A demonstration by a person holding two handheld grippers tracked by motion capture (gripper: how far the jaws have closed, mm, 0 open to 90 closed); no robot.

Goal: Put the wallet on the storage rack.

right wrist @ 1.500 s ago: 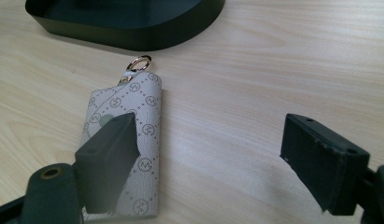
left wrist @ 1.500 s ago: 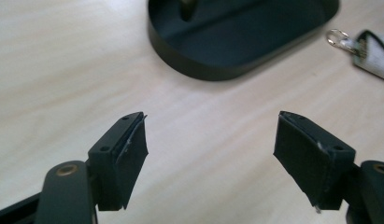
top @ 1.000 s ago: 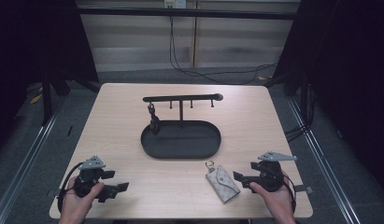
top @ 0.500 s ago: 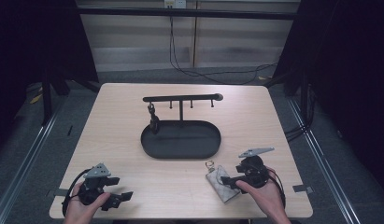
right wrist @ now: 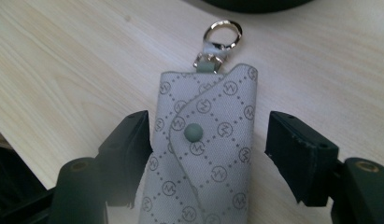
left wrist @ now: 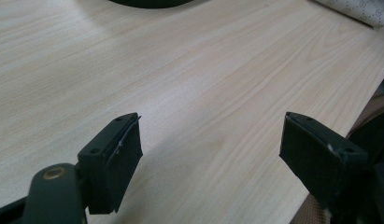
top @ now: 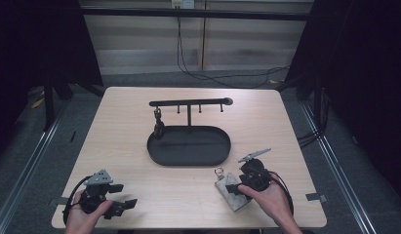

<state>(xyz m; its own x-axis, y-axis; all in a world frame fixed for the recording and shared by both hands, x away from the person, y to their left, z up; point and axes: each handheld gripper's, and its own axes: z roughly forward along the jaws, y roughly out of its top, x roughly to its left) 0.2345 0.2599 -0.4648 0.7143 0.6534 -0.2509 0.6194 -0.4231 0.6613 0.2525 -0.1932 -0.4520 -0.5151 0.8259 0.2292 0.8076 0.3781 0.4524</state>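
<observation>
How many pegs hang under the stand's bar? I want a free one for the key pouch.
4 can be seen under the bar: the leftmost already holds a dark item; three look free. Small; others could be hidden.

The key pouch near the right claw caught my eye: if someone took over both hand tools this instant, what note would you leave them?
Right claw: open, jaws on either side of the grey key pouch, not yet closed on it.
Left claw: open over bare table near the front left corner, holding nothing.
Pouch lies flat on the table, its metal ring pointing toward the black oval tray.
The hook rack stands at the back of the tray; one dark item already hangs from it.
Done: the claw is lined up on the pouch.
Left, probably: grip the pouch, lift it, hang its ring on a free hook.
</observation>
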